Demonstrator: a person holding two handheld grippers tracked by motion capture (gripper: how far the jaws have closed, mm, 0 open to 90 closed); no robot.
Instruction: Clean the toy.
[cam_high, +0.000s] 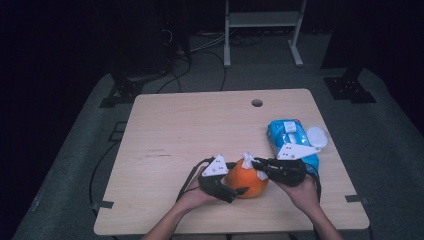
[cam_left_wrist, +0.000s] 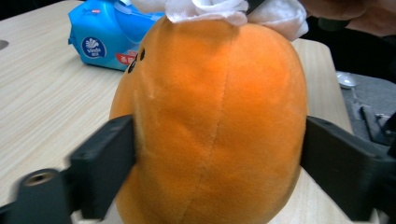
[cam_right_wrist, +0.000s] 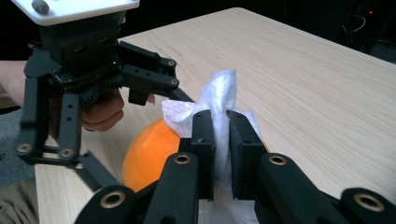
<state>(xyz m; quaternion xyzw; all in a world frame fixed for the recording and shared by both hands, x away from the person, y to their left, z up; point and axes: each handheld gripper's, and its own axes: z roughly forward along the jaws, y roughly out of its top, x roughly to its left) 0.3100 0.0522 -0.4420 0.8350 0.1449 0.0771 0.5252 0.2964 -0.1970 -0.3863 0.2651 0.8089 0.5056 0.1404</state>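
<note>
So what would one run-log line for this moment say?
left gripper: clamps orange plush toy | right gripper: pinches white wipe atop toy | wipes pack: on table

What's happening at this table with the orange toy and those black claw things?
A person is working with a hand-held gripper in each hand. The left gripper clasps an orange plush toy by its sides, its fingers pressing into the plush and keeping it upright on the wooden table. The right gripper is shut on a white wet wipe and holds it against the top of the toy, as if wiping it. A blue pack of wipes lies on the table just beyond.
</note>
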